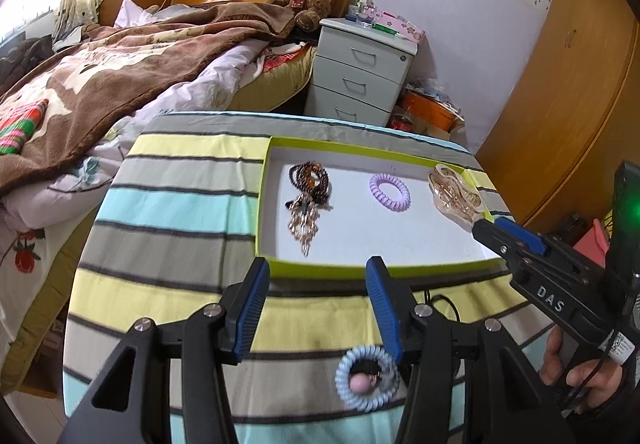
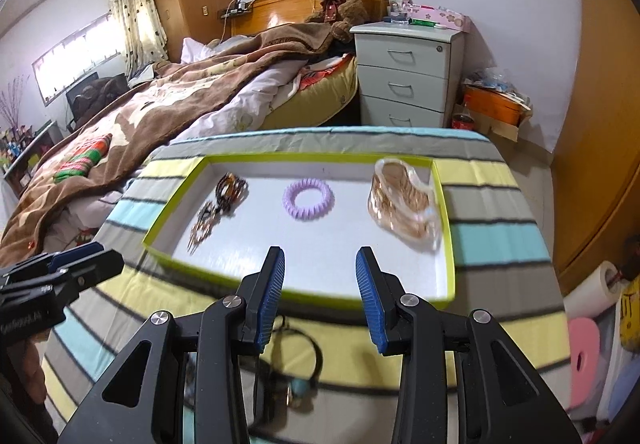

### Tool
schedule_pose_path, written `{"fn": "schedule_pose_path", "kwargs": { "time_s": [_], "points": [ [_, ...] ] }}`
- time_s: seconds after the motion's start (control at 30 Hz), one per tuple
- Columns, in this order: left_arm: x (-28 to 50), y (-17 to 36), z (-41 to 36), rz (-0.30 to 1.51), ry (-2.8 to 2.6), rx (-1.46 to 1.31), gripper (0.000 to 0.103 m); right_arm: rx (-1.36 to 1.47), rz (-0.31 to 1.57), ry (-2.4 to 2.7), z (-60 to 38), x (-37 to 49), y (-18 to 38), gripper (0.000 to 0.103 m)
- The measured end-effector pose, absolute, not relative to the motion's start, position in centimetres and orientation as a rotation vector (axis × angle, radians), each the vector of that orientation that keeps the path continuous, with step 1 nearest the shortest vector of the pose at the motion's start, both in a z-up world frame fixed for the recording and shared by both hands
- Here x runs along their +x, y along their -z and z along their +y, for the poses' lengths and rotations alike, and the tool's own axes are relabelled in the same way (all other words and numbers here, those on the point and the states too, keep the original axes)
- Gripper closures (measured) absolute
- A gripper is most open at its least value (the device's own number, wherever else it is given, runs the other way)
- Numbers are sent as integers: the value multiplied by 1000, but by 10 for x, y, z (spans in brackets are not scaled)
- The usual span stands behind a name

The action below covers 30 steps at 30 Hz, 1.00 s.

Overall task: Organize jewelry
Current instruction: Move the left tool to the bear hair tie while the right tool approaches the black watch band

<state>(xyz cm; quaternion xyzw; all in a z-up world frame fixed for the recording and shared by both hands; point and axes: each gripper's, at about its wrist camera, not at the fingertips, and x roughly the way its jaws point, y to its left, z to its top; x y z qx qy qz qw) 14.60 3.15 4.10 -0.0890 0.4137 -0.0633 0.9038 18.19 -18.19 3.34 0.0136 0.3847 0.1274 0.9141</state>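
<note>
A green-rimmed white tray (image 1: pixel 276 264) (image 2: pixel 450 244) lies on a striped cloth. In it are dark beads with a gold tassel (image 1: pixel 308 196) (image 2: pixel 218 204), a purple coil hair tie (image 1: pixel 389 192) (image 2: pixel 308 199) and a clear bag of gold jewelry (image 1: pixel 456 196) (image 2: pixel 404 204). My left gripper (image 1: pixel 318 306) is open and empty, just short of the tray's near rim. A pale blue coil tie with a pink bead (image 1: pixel 366 378) lies under its right finger. My right gripper (image 2: pixel 320 294) is open and empty over the tray's near edge. A black cord necklace with a blue bead (image 2: pixel 296 368) lies below it.
The striped table (image 1: pixel 168 212) (image 2: pixel 500 244) stands beside a bed (image 1: pixel 120 64) with a brown blanket. A white drawer unit (image 1: pixel 360 72) (image 2: pixel 408 76) stands behind it. The right gripper shows at the right of the left wrist view (image 1: pixel 520 244); the left gripper at the left of the right wrist view (image 2: pixel 68 272).
</note>
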Motion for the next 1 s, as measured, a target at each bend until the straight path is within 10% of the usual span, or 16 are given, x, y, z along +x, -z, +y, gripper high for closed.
{"fn": "schedule_pose_path", "kwargs": {
  "time_s": [1.0],
  "points": [
    [91, 4, 68, 926, 91, -251, 51, -142, 878, -594, -130, 98, 8, 65]
  ]
}}
